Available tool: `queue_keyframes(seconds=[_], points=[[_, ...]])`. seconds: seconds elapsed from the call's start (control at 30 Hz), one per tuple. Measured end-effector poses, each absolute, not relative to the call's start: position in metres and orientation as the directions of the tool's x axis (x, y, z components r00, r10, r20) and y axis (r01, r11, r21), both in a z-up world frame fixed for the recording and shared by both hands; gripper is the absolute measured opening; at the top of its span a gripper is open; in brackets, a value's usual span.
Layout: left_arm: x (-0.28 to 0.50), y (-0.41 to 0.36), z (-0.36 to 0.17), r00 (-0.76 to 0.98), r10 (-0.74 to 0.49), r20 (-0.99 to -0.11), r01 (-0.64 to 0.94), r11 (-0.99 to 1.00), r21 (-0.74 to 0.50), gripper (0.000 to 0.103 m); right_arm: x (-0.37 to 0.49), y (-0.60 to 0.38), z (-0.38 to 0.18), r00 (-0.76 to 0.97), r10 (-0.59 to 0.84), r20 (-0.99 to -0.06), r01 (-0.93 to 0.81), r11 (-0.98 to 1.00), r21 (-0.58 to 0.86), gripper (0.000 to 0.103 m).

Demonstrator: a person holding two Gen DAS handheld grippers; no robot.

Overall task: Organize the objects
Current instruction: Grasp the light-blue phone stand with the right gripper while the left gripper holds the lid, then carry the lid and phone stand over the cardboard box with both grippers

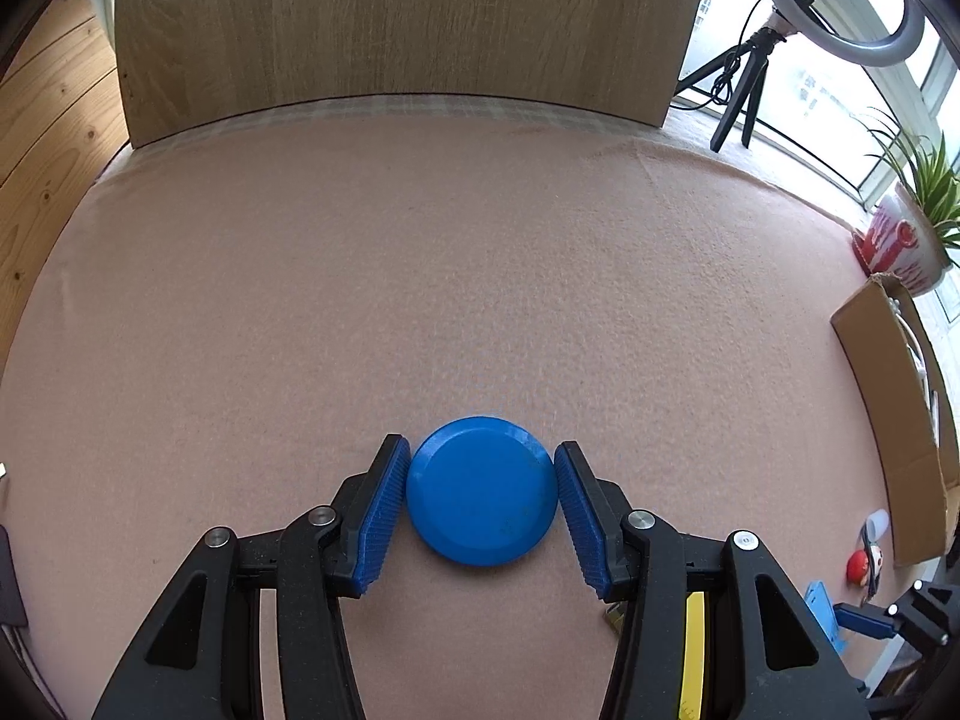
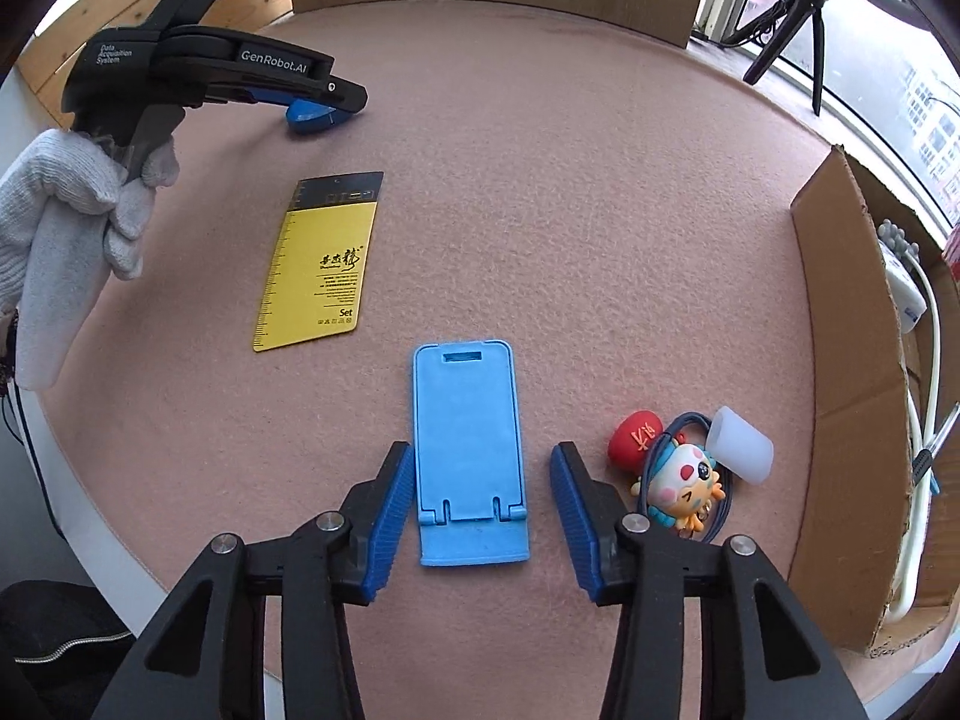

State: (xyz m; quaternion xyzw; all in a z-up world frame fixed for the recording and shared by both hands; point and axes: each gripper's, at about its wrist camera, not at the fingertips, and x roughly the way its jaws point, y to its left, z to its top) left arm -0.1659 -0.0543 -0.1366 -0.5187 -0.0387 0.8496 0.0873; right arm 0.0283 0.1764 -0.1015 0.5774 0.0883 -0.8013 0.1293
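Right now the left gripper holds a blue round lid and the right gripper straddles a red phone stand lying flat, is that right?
Not quite. The phone stand is light blue, not red, as the right wrist view shows. The rest stands: the left gripper holds the blue round lid, the right gripper straddles the flat stand.

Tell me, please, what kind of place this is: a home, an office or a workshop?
Probably a room in a home, set up for recording. A round table covered in pink felt stands beside a large window, with a ring light on a tripod and a potted plant on the sill.
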Motion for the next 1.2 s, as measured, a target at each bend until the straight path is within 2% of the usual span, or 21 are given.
queue_keyframes(seconds=[0.03, 0.57, 0.7, 1.0, 1.2], points=[[-0.161, -0.057, -0.137, -0.448, 0.186, -0.875, -0.1, -0.982, -0.157, 0.054, 0.027, 0.177, -0.101, -0.3, -0.107, -0.948, 0.311, -0.95, 0.008, 0.033], [-0.105, -0.064, -0.137, -0.475, 0.133, -0.87, -0.057, -0.991, -0.12, 0.054, -0.013, 0.162, -0.119, -0.314, -0.117, -0.942, 0.301, -0.953, 0.018, 0.033], [-0.094, -0.067, -0.134, -0.462, 0.134, -0.877, -0.004, -0.989, -0.149, 0.054, -0.021, 0.166, -0.118, -0.314, -0.153, -0.937, 0.291, -0.955, 0.058, 0.033], [-0.083, -0.065, -0.109, -0.493, 0.145, -0.858, 0.049, -0.98, -0.194, 0.054, -0.02, 0.193, -0.081, -0.401, -0.223, -0.889, 0.256, -0.959, 0.125, 0.033], [-0.088, -0.028, -0.078, -0.53, 0.188, -0.827, -0.013, -0.977, -0.214, 0.054, 0.0, 0.227, -0.054, -0.461, -0.256, -0.85, 0.207, -0.962, 0.178, 0.033]])
